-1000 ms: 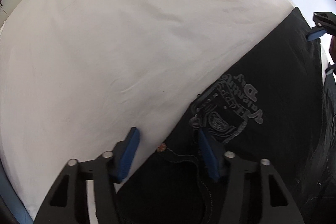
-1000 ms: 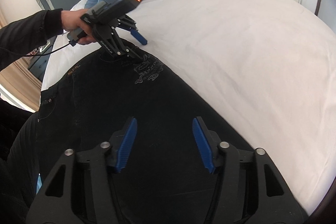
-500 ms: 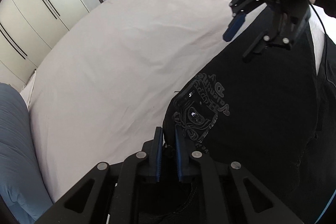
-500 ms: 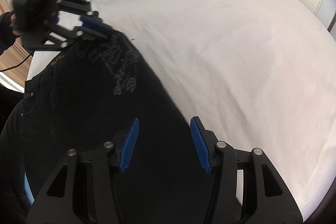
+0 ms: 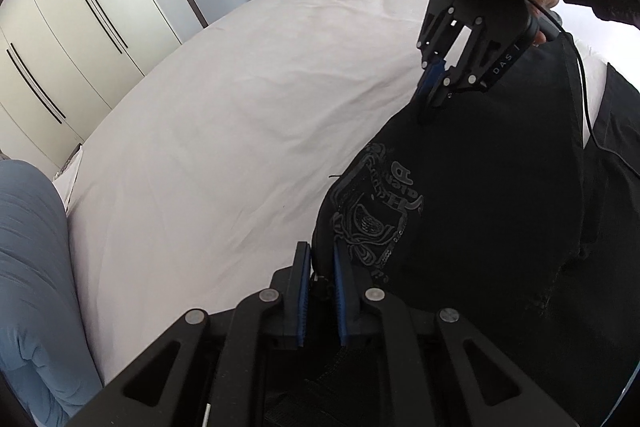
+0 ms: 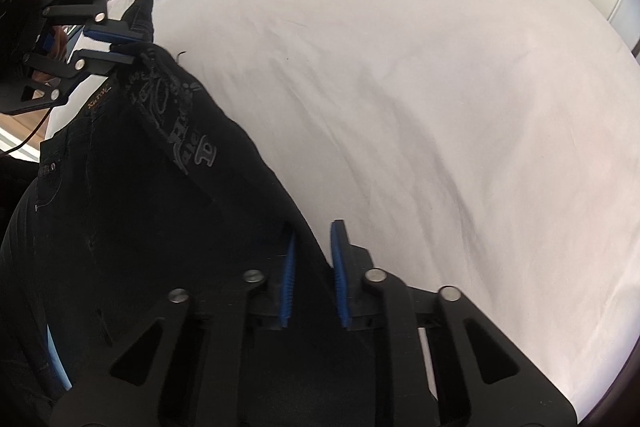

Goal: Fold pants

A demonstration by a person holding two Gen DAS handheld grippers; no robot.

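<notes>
- The bed (image 5: 240, 131), white-sheeted, fills the scene.
- Black pants (image 5: 480, 211) lie along its near edge.
- The right claw (image 6: 312, 267) is closing on the pants' edge.
- The left claw (image 5: 320, 271) pinches the corner by the print.

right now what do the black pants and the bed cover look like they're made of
Black pants: likely denim, matte, with contrast stitching, a rivet and a grey printed emblem. Bed cover: probably woven cotton, white, matte, with soft creases.
</notes>
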